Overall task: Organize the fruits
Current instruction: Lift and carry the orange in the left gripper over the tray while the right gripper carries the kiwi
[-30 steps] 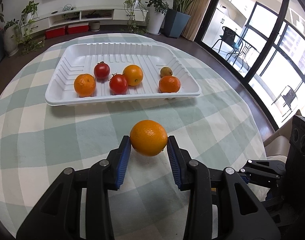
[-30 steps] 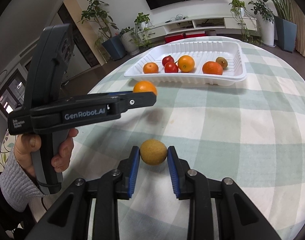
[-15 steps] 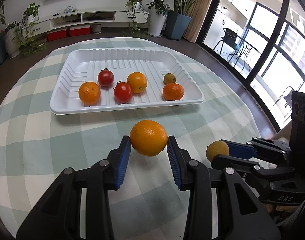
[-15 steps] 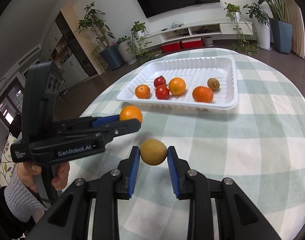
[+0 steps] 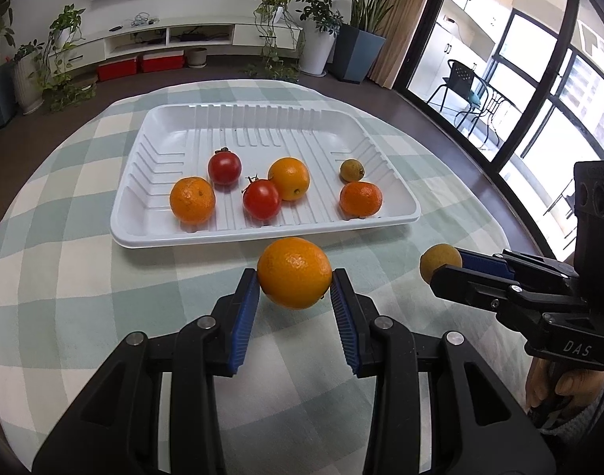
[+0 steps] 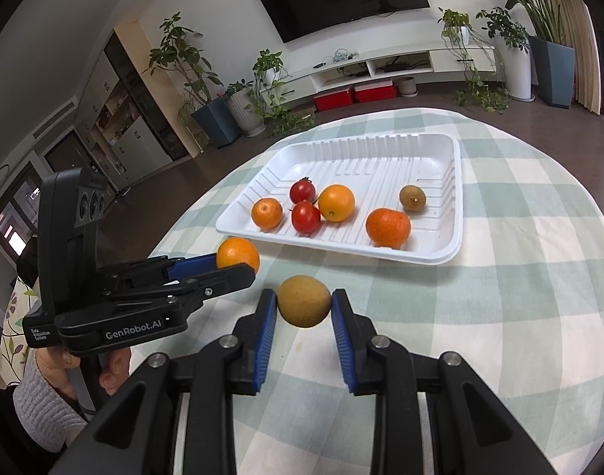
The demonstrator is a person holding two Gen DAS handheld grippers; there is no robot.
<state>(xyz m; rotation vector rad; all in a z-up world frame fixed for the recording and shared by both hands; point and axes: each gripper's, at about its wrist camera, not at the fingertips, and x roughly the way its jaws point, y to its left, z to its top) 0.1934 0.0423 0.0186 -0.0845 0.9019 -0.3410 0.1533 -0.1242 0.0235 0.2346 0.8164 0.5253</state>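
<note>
Above the bench, short of the tray's (image 5: 396,219) near edge, your left gripper (image 5: 294,297) clamps the orange (image 5: 294,272); your right gripper (image 6: 304,312), clamping the kiwi (image 6: 304,301), has drawn alongside. Deposit both.

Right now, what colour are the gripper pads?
Blue, ribbed pads; clearest in the right wrist view.
</note>
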